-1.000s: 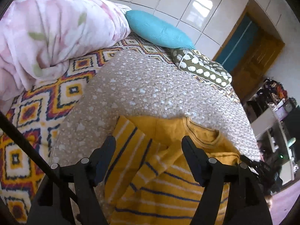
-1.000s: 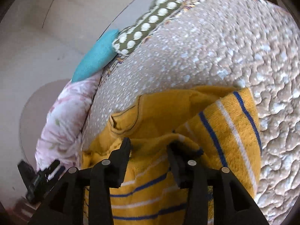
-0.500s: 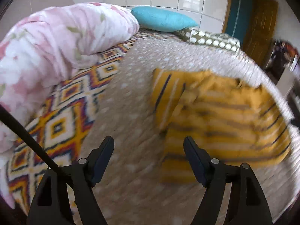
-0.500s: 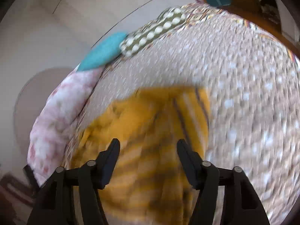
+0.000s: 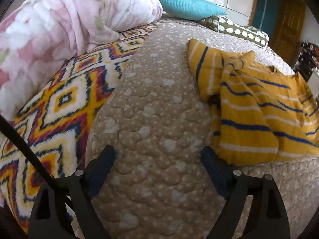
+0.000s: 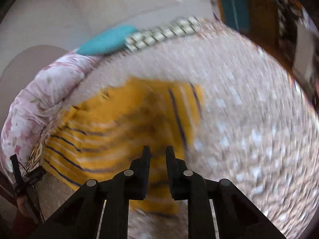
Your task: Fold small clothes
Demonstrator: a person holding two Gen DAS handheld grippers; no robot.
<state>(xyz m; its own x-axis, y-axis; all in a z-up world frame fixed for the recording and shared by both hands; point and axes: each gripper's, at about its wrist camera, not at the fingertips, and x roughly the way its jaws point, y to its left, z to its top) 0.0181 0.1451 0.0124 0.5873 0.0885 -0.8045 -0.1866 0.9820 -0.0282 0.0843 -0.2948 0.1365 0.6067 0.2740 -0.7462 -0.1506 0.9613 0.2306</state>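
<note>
A small yellow shirt [image 5: 253, 107] with blue and white stripes lies partly folded on the beige quilted bed cover [image 5: 155, 119]. In the left wrist view it is to the right, and my left gripper [image 5: 157, 155] is open and empty over bare quilt, its right finger near the shirt's near corner. In the blurred right wrist view the shirt [image 6: 123, 131] lies ahead and to the left. My right gripper [image 6: 158, 152] is nearly shut, with a narrow gap between the jaws and nothing in it, above the shirt's near edge.
A pink floral duvet [image 5: 59, 25] is heaped at the left on a patterned blanket [image 5: 59, 107]. A teal pillow [image 5: 187, 8] and a green dotted pillow [image 5: 237, 30] lie at the far end. A wooden door [image 5: 287, 22] and shelves stand at the right.
Both grippers have let go of the shirt and pulled back. The left has swung left over bare quilt and stays open. The right opened, then closed to a narrow gap.
</note>
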